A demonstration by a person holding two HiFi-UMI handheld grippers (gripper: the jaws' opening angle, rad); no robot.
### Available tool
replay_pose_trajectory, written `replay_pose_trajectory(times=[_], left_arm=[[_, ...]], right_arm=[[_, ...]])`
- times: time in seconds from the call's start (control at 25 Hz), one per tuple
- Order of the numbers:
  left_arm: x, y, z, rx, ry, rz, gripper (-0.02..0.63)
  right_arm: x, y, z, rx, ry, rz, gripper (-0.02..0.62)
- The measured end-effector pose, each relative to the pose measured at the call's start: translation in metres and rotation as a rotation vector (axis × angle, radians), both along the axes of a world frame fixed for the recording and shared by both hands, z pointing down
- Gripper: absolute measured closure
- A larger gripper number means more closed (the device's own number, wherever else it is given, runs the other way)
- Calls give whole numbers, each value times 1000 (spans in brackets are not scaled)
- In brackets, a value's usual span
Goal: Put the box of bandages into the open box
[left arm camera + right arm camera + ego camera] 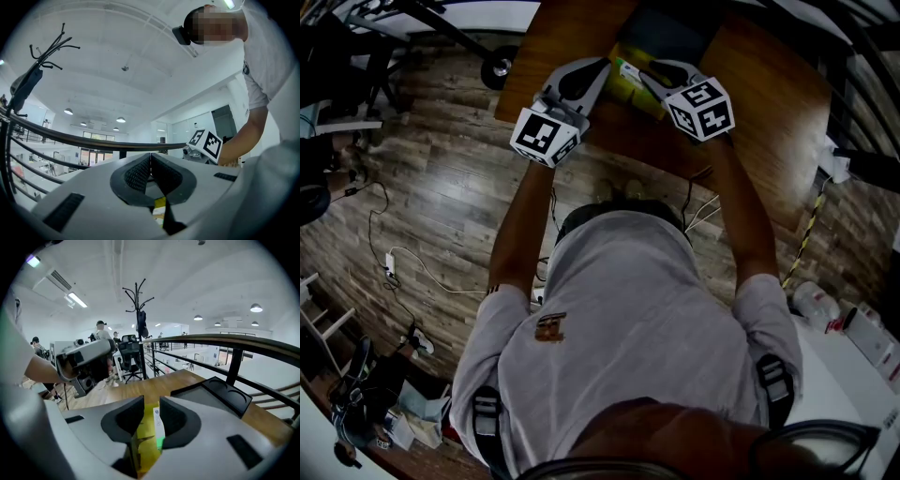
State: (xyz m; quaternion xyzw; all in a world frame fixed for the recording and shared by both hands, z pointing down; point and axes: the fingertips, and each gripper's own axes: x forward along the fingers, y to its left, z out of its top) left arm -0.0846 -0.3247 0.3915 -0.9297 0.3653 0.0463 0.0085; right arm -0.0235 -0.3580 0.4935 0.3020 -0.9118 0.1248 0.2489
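Yellow bandage box (147, 441) is clamped in the right tool (151, 404), lower centre, over the brown wooden worktop (154, 385); left tool (150, 159) has its jaws together.

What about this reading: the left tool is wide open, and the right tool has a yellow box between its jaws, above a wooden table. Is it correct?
Not quite. The left tool is shut: the left gripper view shows its jaws meeting, nothing between. The right tool does have the yellow box between its jaws, above the wooden table.
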Motion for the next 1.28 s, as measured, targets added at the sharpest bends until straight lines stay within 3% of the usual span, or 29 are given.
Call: replay_pose_trajectory(times=[0.48, 0.88, 1.28], left_arm=[[12, 18, -17, 11, 15, -15, 586], [14, 30, -34, 41, 43, -24, 586], [24, 50, -46, 62, 63, -36, 586]], right_arm=[[-12, 43, -105, 299, -317, -98, 546], [-8, 73, -146, 398, -499, -122, 558], [7, 95, -159, 427, -559, -110, 563]])
